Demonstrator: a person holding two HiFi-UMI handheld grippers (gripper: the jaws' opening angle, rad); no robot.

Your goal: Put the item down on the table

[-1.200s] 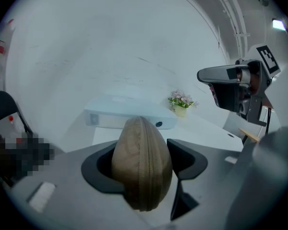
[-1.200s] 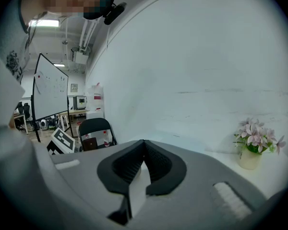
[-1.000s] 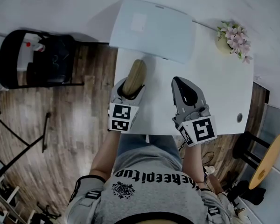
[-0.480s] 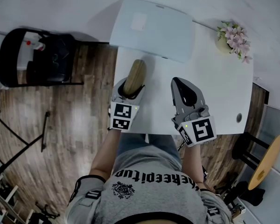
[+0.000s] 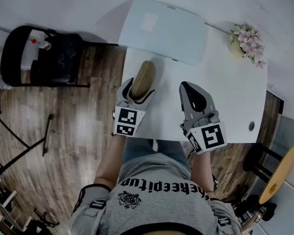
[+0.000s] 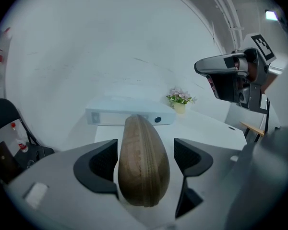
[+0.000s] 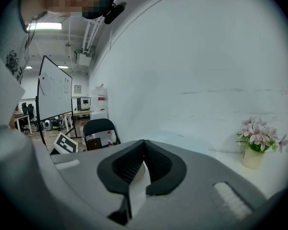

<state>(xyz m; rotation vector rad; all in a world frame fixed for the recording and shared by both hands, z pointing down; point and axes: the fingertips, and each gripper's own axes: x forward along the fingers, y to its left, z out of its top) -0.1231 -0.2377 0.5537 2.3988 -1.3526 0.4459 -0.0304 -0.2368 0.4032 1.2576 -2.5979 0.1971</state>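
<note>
One big white table (image 5: 235, 97) fills most of the shot, with a flat white box (image 5: 161, 31) lying along its far edge. The left gripper (image 5: 136, 93) is over the near left part of the table. Its jaws are opening up wide, and the brown oval item (image 5: 143, 77) lies on the tabletop between them, pads not squeezing it. The right gripper (image 5: 195, 98) is just to the right, jaws closed together with nothing in them. There's a little pot of pink flowers (image 5: 246, 42) at the far right corner
</note>
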